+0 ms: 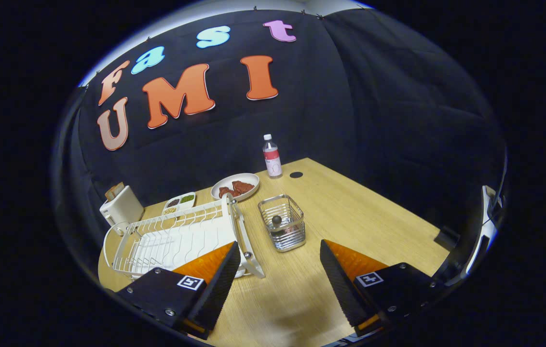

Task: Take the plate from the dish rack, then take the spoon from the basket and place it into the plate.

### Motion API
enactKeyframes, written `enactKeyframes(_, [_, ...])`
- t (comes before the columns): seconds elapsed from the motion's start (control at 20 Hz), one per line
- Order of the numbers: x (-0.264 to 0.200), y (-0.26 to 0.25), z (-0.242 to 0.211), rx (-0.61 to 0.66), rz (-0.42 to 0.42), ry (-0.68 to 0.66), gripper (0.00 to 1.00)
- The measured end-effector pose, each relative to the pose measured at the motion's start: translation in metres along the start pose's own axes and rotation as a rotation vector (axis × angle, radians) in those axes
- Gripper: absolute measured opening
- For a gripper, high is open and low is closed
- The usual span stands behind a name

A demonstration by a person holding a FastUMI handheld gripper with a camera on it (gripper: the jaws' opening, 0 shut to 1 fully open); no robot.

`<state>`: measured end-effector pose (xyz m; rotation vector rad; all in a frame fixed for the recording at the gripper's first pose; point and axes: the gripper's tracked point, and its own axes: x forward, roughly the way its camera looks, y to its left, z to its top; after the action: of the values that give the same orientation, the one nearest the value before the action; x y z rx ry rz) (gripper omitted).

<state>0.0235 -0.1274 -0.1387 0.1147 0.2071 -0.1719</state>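
Gripper (280,270) spread wide, empty, over the table (350,212); plate (229,212) stands on edge in dish rack (157,241) just ahead-left, spoon (277,221) in basket (282,229) (thin rim, likely to slip or snag the wires).

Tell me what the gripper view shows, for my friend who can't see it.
The open tool hovers over a wooden table, holding nothing. Ahead stand a white dish rack with an upright plate and a wire basket.
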Motion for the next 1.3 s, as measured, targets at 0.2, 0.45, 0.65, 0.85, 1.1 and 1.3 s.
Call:
enactKeyframes(0.2, [0.021,0.009,0.017,-0.07,0.041,-0.071,0.99])
enactKeyframes(0.45, [0.057,0.013,0.02,-0.122,0.089,-0.089,0.99])
enactKeyframes(0.65, [0.086,0.01,0.01,-0.099,0.119,-0.054,0.97])
enactKeyframes(0.85, [0.101,0.01,-0.002,-0.102,0.141,-0.032,0.79])
enactKeyframes(1.1, [0.114,0.008,-0.007,-0.099,0.143,-0.018,0.44])
enactKeyframes(1.3, [0.116,0.01,-0.006,-0.127,0.158,-0.033,0.16])
